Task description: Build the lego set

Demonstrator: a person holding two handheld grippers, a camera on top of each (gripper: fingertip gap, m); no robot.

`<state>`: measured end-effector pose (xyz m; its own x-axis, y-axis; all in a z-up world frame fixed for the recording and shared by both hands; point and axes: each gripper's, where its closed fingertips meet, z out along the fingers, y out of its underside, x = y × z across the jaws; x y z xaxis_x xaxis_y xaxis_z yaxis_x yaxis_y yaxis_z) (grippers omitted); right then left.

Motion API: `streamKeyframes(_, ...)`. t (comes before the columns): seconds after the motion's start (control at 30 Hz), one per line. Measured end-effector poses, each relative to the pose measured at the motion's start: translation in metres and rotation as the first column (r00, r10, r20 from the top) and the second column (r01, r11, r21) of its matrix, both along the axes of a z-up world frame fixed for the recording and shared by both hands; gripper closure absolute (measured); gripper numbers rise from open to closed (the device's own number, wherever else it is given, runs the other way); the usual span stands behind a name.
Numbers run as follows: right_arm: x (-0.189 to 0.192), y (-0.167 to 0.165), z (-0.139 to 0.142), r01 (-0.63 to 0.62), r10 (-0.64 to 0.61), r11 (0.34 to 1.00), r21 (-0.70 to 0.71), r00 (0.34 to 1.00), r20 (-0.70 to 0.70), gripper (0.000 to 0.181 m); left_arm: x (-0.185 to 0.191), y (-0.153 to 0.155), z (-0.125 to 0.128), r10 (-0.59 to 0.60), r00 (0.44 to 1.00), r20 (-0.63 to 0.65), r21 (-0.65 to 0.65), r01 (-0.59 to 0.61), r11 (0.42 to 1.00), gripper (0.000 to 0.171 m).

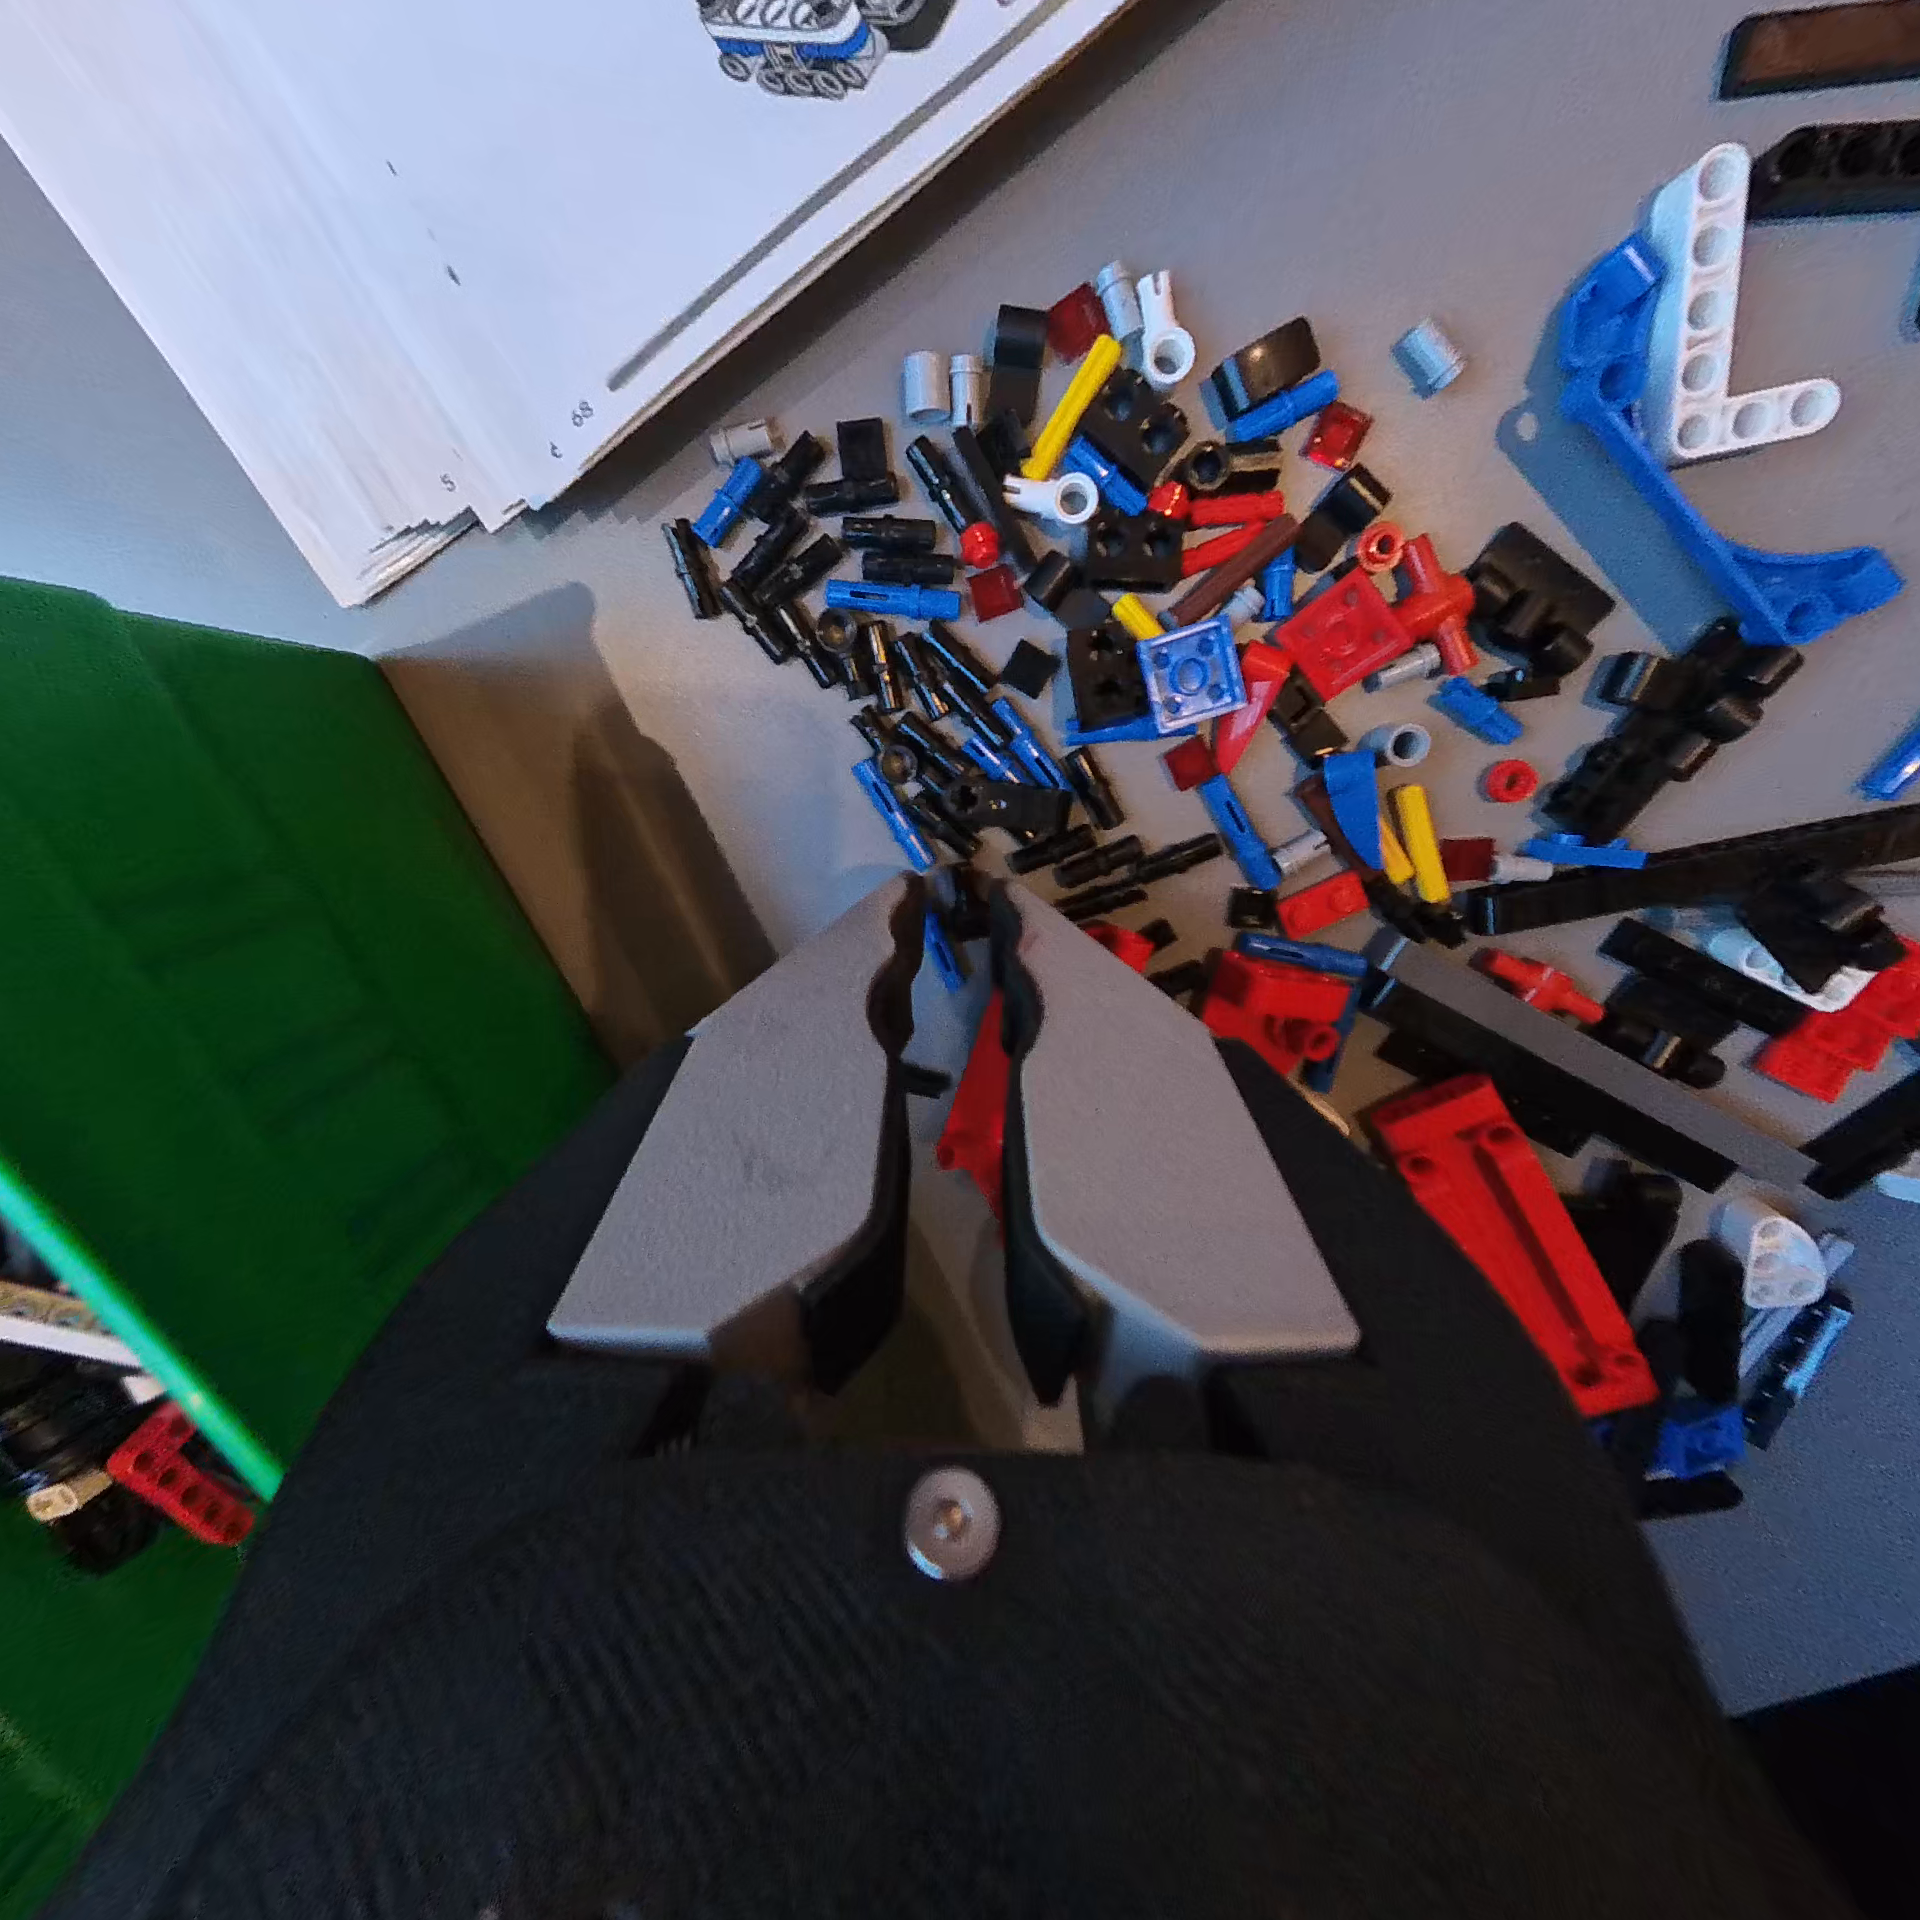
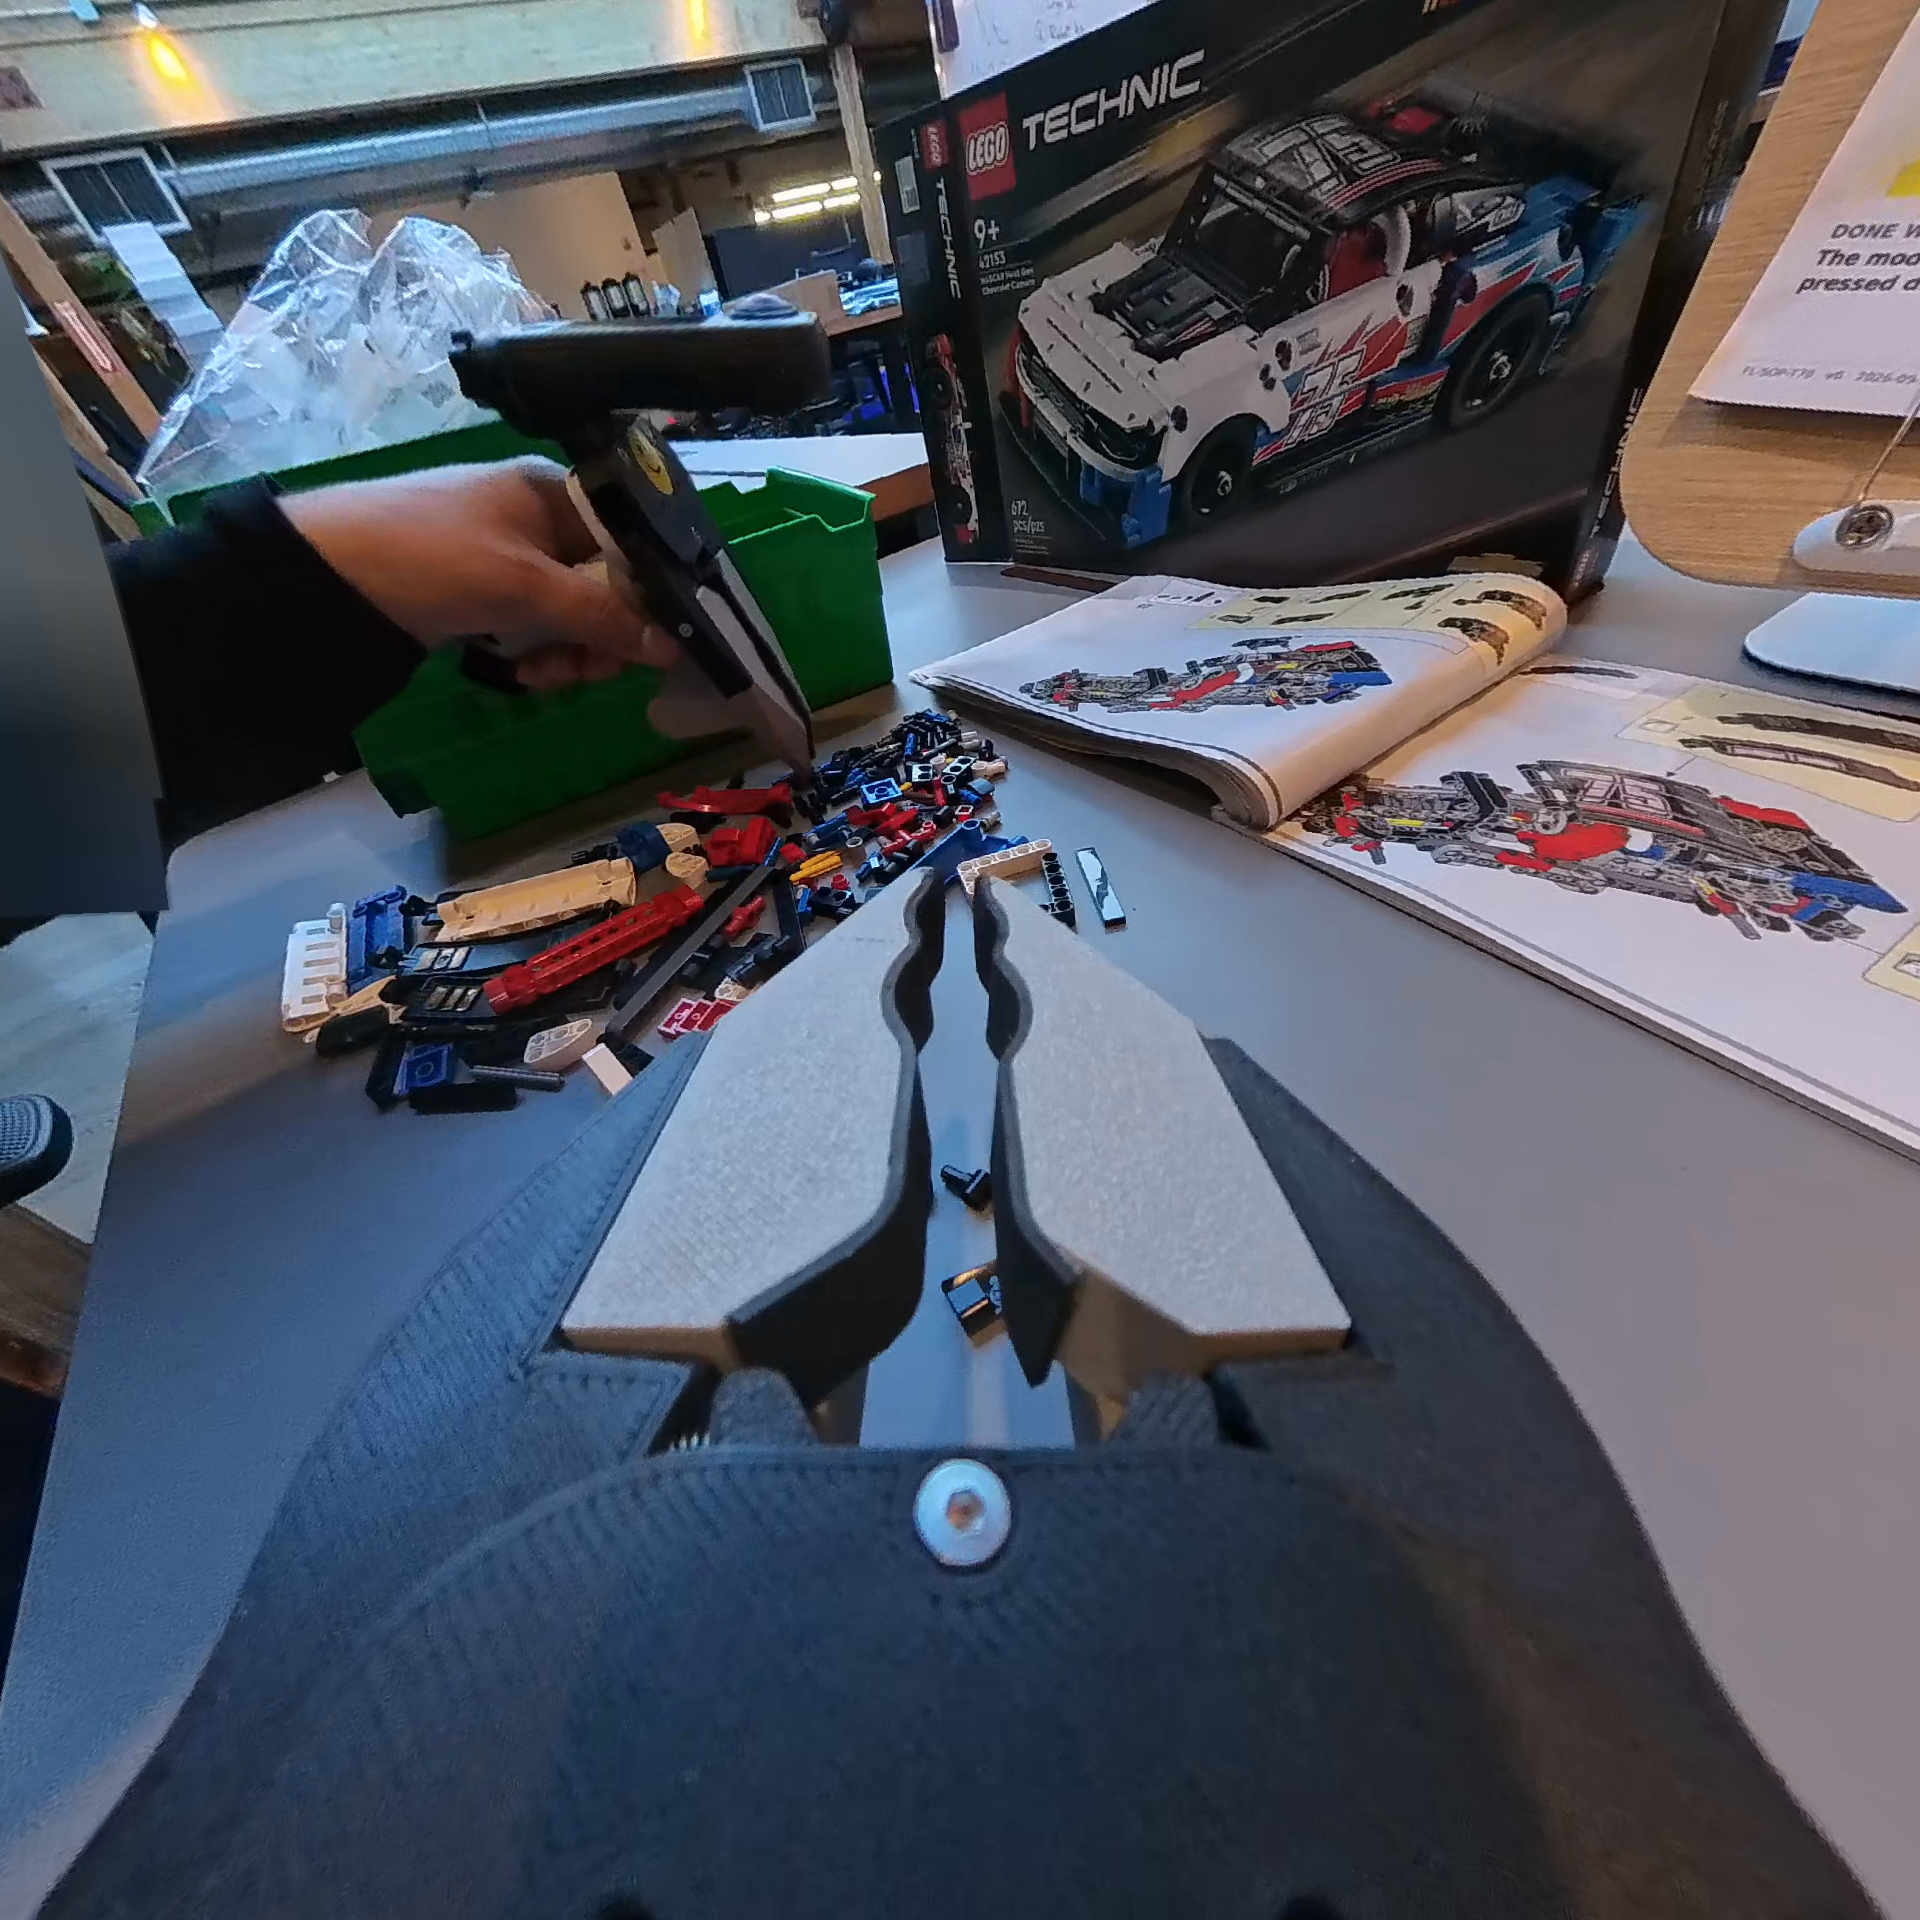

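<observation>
Lego pieces (image 2: 790, 862) lie spread on the tabletop (image 2: 1351, 1195) for picking; left gripper (image 1: 954, 894) dips in, jaws narrowly apart, right gripper (image 2: 958, 902) waits likewise.

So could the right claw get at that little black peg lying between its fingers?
Probably yes. The right claw hangs just above the black peg, nothing lies over it, and its jaws stand slightly apart, though they look too narrow without opening more.

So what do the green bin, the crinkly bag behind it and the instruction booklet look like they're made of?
Green bin: probably rigid moulded plastic, with a smooth, slightly glossy wall. Crinkly bag: thin clear plastic film, creased and shiny. Instruction booklet: printed paper, with stacked page edges and a curling spine.
</observation>
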<state>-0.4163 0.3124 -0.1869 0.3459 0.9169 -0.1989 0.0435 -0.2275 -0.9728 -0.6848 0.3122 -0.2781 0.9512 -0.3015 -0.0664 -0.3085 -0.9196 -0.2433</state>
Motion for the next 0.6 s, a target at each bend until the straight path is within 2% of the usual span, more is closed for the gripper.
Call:
streamKeyframes(0.2, 0.000, 0.000, 0.000, 0.001, -0.001, 1.000, -0.002, 1.000, -0.001, 0.180, -0.002, -0.006, -0.009, 0.026, 0.999, 0.023, -0.077, -0.024, 0.997, 0.163)
streamKeyframes(0.5, 0.000, 0.000, 0.000, -0.001, 0.001, 1.000, 0.000, 1.000, -0.001, 0.180, 0.001, -0.007, -0.008, 0.013, 0.999, 0.037, -0.093, -0.009, 0.996, 0.165)
streamKeyframes(0.6, 0.000, 0.000, 0.001, 0.000, 0.000, 1.000, 0.000, 1.000, -0.002, 0.180, 0.006, -0.004, 0.003, -0.001, 0.999, 0.047, -0.049, 0.003, 0.999, 0.171)
